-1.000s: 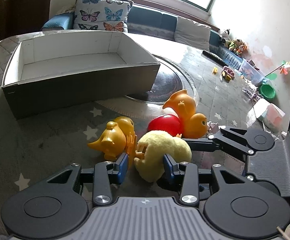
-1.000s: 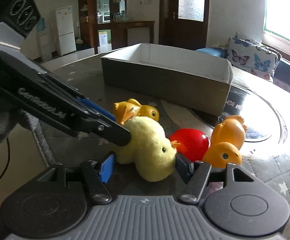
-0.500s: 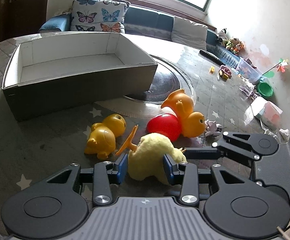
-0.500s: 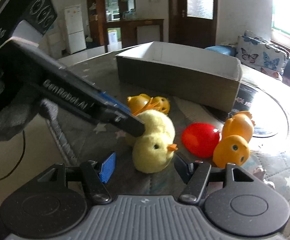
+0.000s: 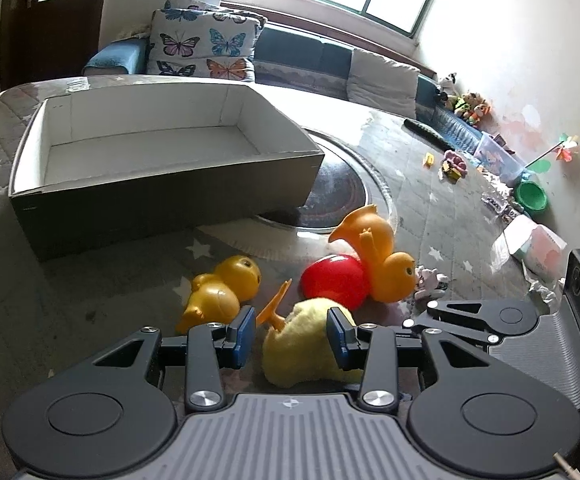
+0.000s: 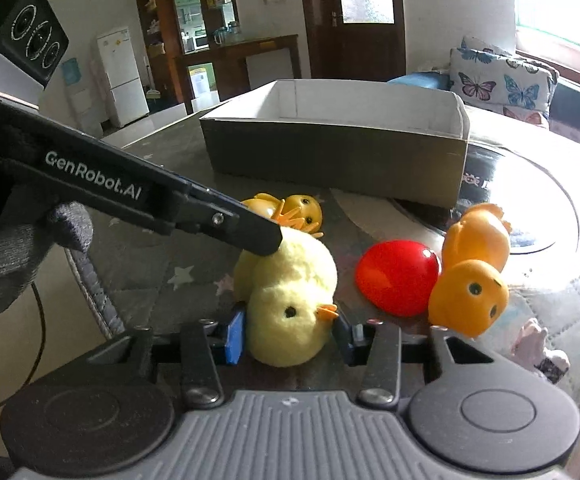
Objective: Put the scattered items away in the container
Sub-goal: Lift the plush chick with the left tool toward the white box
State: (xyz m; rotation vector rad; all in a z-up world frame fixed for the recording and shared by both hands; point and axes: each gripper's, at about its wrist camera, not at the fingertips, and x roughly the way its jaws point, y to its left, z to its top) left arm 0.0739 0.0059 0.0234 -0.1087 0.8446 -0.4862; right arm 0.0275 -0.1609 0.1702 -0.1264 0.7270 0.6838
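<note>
Now a plush chick (image 6: 290, 300) is seen low at centre of both views, lying on the table (image 5: 70, 300) between two grippers. The right gripper (image 6: 288, 338), whose jaws have just been closing, is clamped on the chick's head, both pads pressed into the fluff. The left gripper (image 5: 292, 336) is spread around the body, one pad touching and the other just clear, so nothing is gripped there. Just beyond, a red egg (image 6: 398, 276) and two orange ducks (image 5: 374, 256) (image 5: 220, 292) are left on the cloth. The box (image 5: 162, 184), upper left in the left view, is shown empty. The pick-up of the first toy is judged to be in hand; next, the left gripper must be drawn clear and the chick lifted over the box wall.
</note>
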